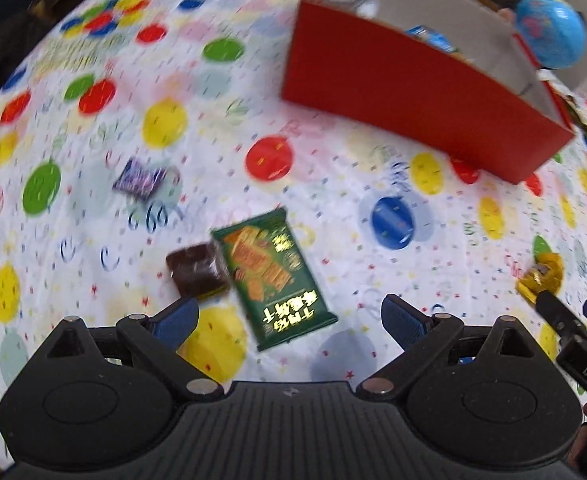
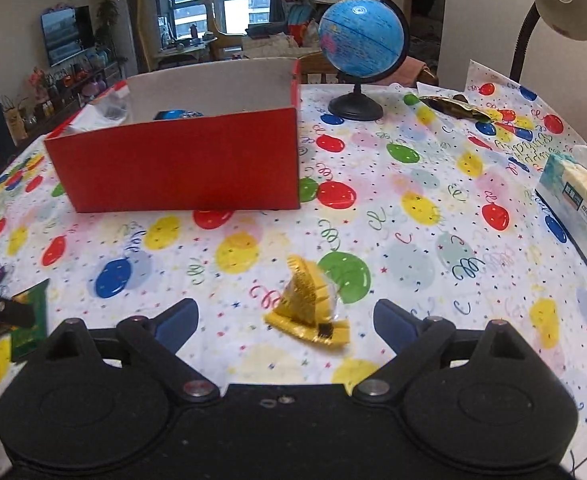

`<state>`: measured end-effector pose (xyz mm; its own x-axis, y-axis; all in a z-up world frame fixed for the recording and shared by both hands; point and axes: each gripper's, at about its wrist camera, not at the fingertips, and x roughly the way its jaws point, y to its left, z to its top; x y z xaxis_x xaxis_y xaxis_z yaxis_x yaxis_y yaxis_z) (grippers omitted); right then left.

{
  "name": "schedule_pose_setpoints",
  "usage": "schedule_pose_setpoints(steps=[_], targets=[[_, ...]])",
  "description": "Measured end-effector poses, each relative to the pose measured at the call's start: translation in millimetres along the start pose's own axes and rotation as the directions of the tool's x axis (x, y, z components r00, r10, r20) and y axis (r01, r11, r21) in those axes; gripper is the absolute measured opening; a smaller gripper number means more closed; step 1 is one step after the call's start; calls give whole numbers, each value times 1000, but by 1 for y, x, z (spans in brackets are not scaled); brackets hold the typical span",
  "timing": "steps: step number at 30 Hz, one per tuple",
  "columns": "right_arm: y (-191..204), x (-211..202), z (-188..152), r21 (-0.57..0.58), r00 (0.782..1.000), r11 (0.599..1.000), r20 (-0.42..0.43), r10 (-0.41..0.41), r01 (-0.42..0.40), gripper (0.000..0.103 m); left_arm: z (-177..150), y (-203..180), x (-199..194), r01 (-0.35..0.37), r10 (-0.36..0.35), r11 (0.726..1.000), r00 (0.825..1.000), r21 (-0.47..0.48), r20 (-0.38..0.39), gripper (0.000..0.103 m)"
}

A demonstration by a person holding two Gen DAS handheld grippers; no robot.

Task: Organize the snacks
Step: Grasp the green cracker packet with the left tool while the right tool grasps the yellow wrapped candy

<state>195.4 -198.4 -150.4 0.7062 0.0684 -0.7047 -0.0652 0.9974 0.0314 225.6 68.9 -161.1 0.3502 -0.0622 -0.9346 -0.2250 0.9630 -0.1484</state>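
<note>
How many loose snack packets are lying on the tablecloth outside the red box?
4: purple packet, brown packet touching the green packet, and the gold packet before the right gripper. Another far wrapper is unclear; the red box may hide more.

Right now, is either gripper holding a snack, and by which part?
Nothing is held. The left gripper is open above the green packet; the right gripper is open around the gold snack.

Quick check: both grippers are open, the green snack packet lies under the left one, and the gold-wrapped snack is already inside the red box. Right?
Not quite. The gold-wrapped snack is not in the red box; the right wrist view shows it lying on the tablecloth ahead of the right gripper. The rest holds: both stand open, and the green snack packet lies under the left gripper.
</note>
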Motion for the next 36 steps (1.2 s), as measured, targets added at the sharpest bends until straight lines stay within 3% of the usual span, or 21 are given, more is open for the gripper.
schedule_pose_setpoints(steps=[5,10,17,21,27,30,32,36], targets=[[-4,14,9,-7,1000,1000,-13,-2,2,94,6,2,16,-14,9,998,997,-64,-77,98],[-7,25,17,-6,1000,1000,-30,4,-5,87,18,2,22,-25,15,994,996,-103,-93,95],[-6,34,22,-18,999,1000,-41,17,-18,81,24,-1,28,-39,29,994,995,-99,-100,92],[-4,37,23,-35,999,999,-48,15,-16,77,24,-9,29,-76,71,996,993,-54,-96,83],[0,42,21,-59,997,998,-74,2,-7,62,28,-7,26,-101,97,994,992,-44,-78,60],[1,40,21,-62,998,998,-69,-7,3,48,29,-6,25,-97,94,994,993,-40,-73,45],[1,39,22,-58,998,998,-68,-7,3,37,31,-4,25,-84,81,995,994,-46,-75,44],[1,36,20,-65,998,998,-68,3,-7,29,32,1,26,-57,52,996,995,-64,-81,44]])
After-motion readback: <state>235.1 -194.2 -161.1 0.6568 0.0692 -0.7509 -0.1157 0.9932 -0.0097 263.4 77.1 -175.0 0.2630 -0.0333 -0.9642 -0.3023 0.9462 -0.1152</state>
